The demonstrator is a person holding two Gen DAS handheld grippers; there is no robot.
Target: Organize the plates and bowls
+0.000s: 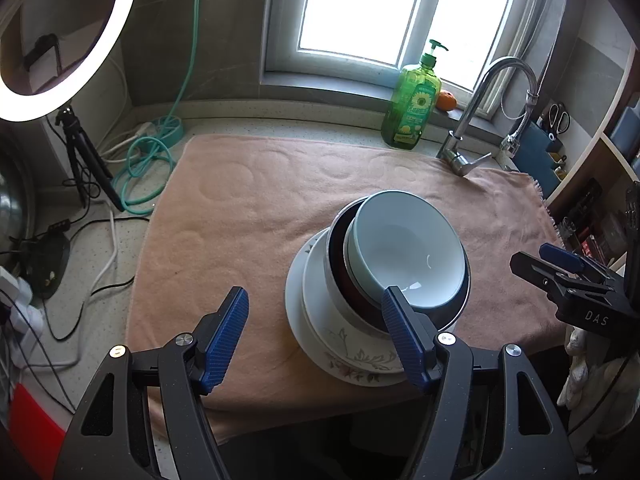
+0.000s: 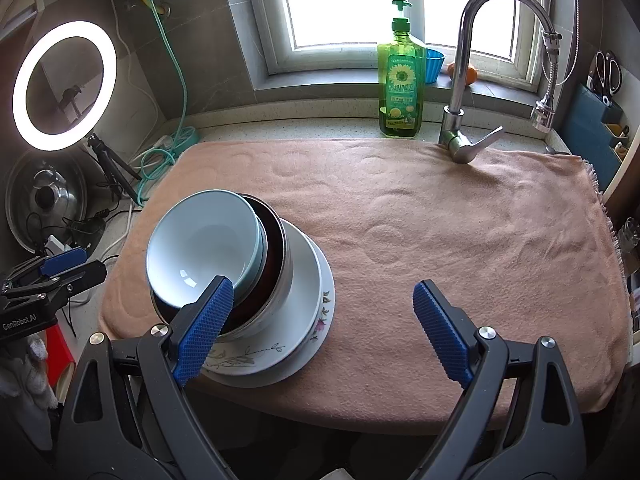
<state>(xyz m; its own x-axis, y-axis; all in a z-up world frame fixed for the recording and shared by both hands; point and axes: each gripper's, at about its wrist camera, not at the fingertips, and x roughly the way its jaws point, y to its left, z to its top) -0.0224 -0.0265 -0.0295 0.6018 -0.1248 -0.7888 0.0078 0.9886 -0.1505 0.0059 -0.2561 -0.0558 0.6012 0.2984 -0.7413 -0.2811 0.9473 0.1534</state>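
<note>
On the desk, a peach towel carries a single stack of dishes near its front edge. Two plates lie flat at the bottom: a plain white plate underneath and a floral plate on top of it. Nested above them, mouths facing up, sit a steel bowl, a dark brown bowl inside it, and a pale blue bowl on top, which tilts and sits off-centre toward the far left rim as the right wrist view shows it. The left hand-held gripper is spread wide with nothing between its fingers, just left of the stack. The right hand-held gripper is likewise spread and empty, over bare towel right of the stack.
</note>
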